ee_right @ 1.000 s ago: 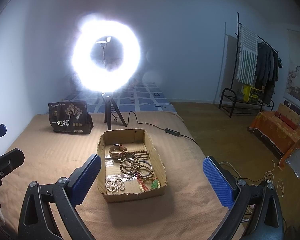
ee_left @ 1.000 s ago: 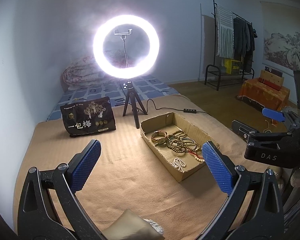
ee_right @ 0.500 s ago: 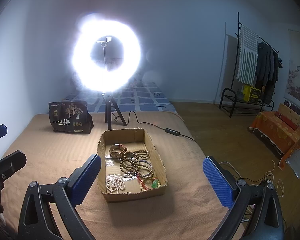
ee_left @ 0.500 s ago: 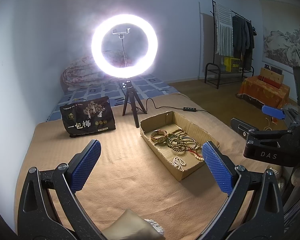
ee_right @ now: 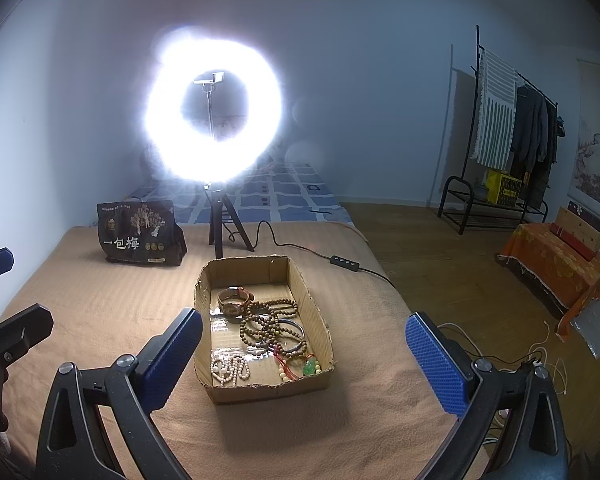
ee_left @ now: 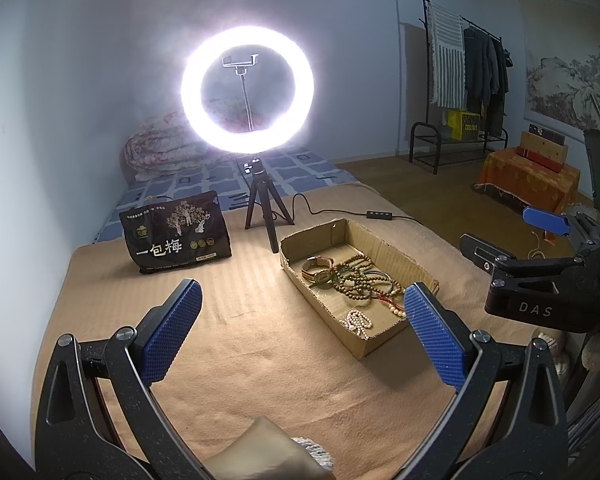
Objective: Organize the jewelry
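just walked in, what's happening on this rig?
A person holds a gripper in each hand above a tan blanket. Both the left gripper and the right gripper are open and hold nothing. In front of them sits a shallow cardboard box with the jewelry inside: a watch, brown bead bracelets, a white bead string and a green pendant. Nothing has been picked up yet. A lit ring light stands behind the box.
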The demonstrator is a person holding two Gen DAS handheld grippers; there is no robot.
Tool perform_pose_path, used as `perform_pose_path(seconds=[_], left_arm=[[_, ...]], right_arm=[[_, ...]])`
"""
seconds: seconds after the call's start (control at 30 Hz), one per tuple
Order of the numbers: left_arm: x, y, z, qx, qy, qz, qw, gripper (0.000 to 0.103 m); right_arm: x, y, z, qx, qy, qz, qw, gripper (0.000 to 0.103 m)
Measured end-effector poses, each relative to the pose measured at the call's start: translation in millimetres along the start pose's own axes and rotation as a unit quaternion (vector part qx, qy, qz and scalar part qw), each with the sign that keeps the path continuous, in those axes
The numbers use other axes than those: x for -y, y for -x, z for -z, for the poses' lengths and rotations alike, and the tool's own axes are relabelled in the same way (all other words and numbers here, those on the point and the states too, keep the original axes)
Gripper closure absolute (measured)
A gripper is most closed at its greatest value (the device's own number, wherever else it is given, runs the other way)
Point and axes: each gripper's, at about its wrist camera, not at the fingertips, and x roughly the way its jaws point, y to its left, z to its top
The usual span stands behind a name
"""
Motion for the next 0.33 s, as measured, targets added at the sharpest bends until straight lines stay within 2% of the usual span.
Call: perform_pose_path(seconds=[0.33], left_arm=[[0.8, 1.9, -0.9, 0.011, -0.008, -0.009, 0.9999, 0.0]], right_arm=[[0.0, -0.7, 3.1, -0.002, 0.0, -0.001, 1.0, 0.0]])
